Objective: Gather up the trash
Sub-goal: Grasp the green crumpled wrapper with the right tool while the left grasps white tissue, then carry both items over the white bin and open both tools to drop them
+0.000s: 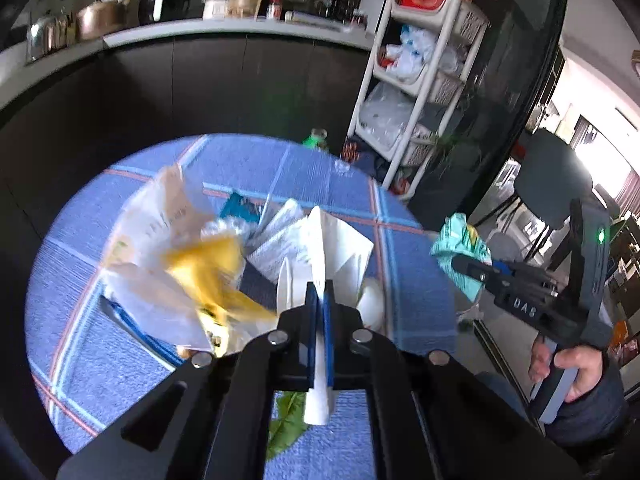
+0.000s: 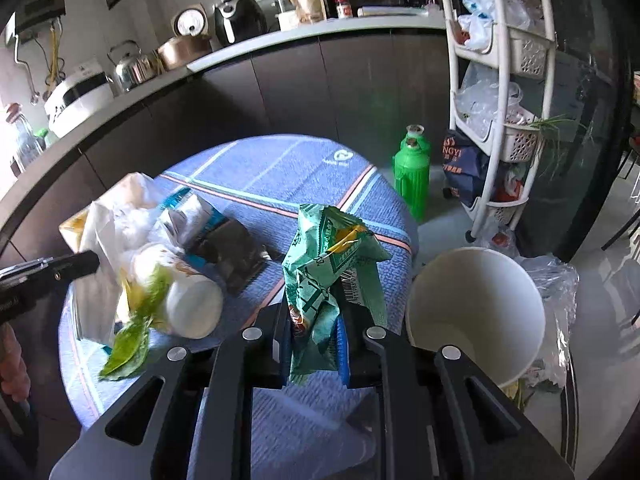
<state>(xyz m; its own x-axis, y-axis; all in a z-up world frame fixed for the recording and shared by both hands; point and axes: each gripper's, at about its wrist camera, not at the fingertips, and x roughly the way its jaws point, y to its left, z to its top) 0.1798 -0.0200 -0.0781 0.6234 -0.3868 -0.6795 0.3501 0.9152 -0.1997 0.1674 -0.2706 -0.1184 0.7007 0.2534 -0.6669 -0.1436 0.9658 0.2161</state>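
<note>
I'm clenching my left claw (image 1: 320,300) on white folded paper (image 1: 320,248), right claw (image 2: 316,320) on crumpled green wrapper (image 2: 328,256); loose wrapper risks slipping before the white bin (image 2: 476,312) at 3 o'clock.

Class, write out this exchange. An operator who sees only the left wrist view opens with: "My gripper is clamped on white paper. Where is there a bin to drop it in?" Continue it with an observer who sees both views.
Observer: A white bin stands on the floor just past the table's edge, on the right gripper's side.
Operator: Is its mouth free?
Observer: Yes. It tilts open toward the right wrist camera, and the inner wall in view is bare.
Operator: Anything next to it?
Observer: A crumpled clear plastic bag lies on the floor beside it, on the side away from the table.
</note>
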